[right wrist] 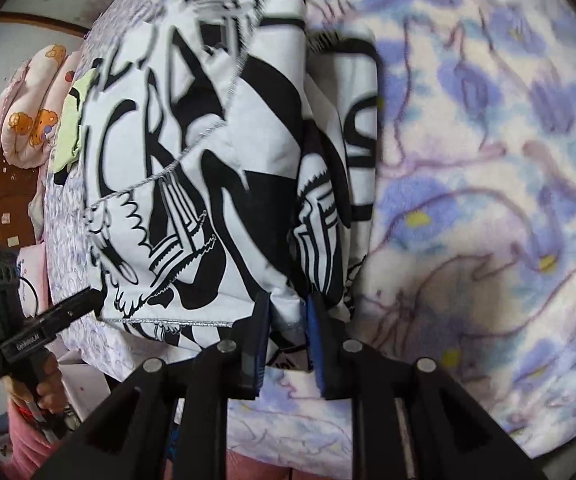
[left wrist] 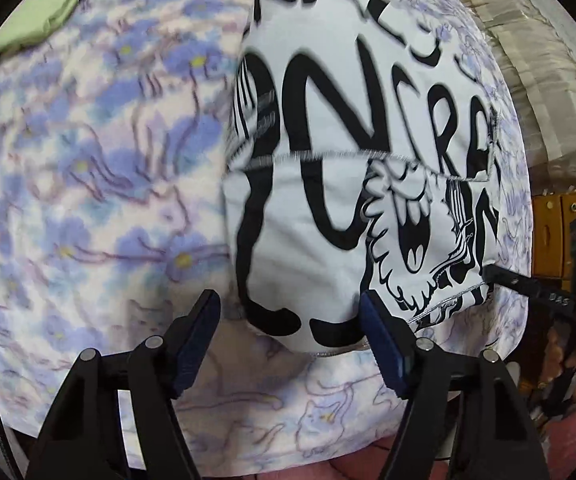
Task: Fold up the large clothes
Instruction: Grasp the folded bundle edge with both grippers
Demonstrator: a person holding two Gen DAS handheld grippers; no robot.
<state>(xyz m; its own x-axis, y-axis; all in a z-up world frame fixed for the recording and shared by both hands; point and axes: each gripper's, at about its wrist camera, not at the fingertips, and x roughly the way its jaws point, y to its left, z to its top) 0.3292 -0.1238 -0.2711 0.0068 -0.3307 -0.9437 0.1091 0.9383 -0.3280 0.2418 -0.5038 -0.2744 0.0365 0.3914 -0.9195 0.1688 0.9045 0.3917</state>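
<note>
The shirt (right wrist: 224, 168) print is motion-blurred, its lettering unreadable; a green cloth (left wrist: 28, 0) is cut off at the blanket's (left wrist: 88, 180) far corner.

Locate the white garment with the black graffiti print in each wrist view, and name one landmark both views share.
Left wrist: the printed garment fills centre to right, its near edge between the open fingers of the left gripper.
Right wrist: it fills centre-left; the right gripper is pinching its bottom edge.
Shared landmark: the purple floral blanket underneath, left of the garment in the left view, right of it in the right.
</note>
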